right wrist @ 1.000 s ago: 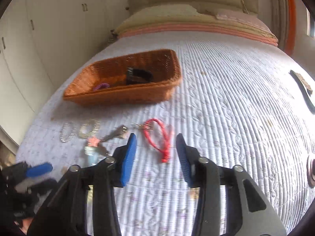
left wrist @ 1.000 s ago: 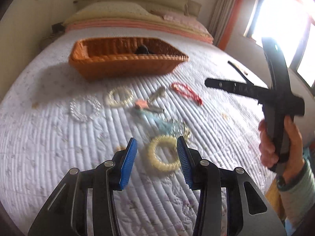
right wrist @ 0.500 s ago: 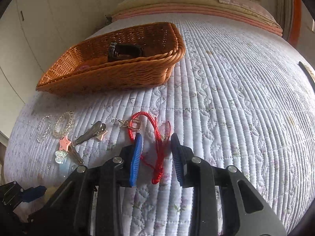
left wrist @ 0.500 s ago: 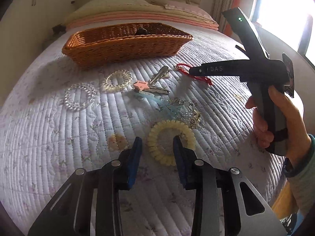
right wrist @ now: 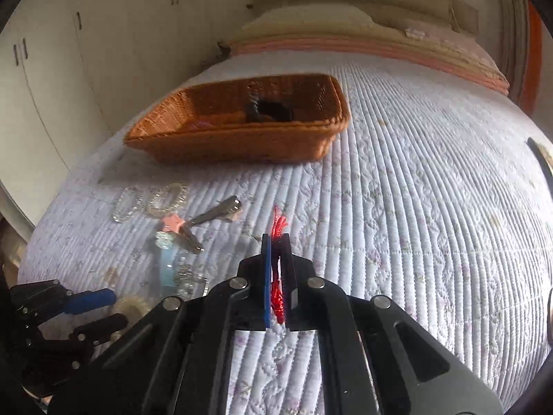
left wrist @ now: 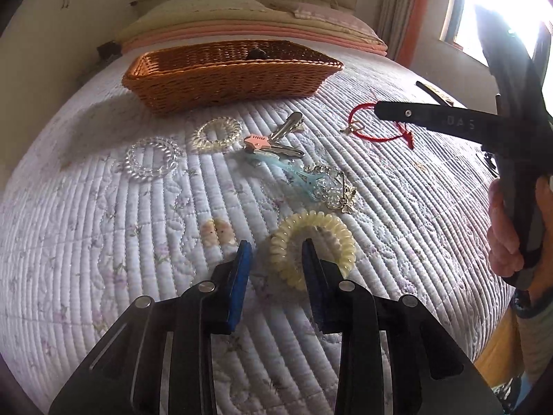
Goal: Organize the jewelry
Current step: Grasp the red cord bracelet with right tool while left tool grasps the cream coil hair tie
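Observation:
My right gripper is shut on the red cord bracelet, which also shows under that gripper in the left wrist view. My left gripper is open, its jaws straddling the near left side of a yellow spiral hair tie on the quilt. The wicker basket stands at the back; it also shows in the right wrist view, with a dark item inside.
On the quilt lie a clear spiral tie, a pale spiral tie, hair clips with a pink star and a blue crystal piece. Pillows lie beyond the basket. The bed edge drops off at right.
My right gripper has lowered over the red bracelet and shut on it. My left gripper has moved down to the yellow hair tie and narrowed its jaws around its edge.

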Tool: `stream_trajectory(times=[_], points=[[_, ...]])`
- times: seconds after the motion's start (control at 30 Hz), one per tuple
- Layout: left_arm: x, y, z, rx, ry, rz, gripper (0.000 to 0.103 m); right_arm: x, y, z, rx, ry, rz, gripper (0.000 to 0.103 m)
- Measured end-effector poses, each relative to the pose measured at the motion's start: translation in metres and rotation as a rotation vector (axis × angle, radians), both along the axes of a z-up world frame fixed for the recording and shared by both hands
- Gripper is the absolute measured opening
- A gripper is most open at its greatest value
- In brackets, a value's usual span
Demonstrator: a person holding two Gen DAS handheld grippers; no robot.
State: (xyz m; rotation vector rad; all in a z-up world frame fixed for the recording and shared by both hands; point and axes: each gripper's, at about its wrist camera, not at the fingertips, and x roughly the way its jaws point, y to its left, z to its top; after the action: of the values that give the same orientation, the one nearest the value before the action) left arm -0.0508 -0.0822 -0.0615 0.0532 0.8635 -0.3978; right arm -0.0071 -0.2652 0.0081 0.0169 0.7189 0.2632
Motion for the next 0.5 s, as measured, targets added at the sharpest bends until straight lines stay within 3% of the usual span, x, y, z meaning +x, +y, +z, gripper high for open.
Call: stream_trajectory(times=[0.07,0.17,0.27,0.5], points=[[-0.001,0.000,0.000,-0.001,-0.003,0.001,0.030,-0.001,0.002,0.006,-0.025,-0.010,-0.011,0.004],[0.000,0.000,0.000,0.000,-0.005,0.000,0.030,0.015,-0.001,-0.009,-0.105,0.055,-0.093,0.004],[0.000,0.001,0.000,-0.006,-0.005,-0.004,0.030,0.018,-0.015,-0.023,0.001,0.111,-0.074,0.004],[-0.003,-0.002,0.000,0.009,-0.017,-0.005,0.027,0.009,-0.016,-0.018,0.037,0.069,-0.054,0.004]])
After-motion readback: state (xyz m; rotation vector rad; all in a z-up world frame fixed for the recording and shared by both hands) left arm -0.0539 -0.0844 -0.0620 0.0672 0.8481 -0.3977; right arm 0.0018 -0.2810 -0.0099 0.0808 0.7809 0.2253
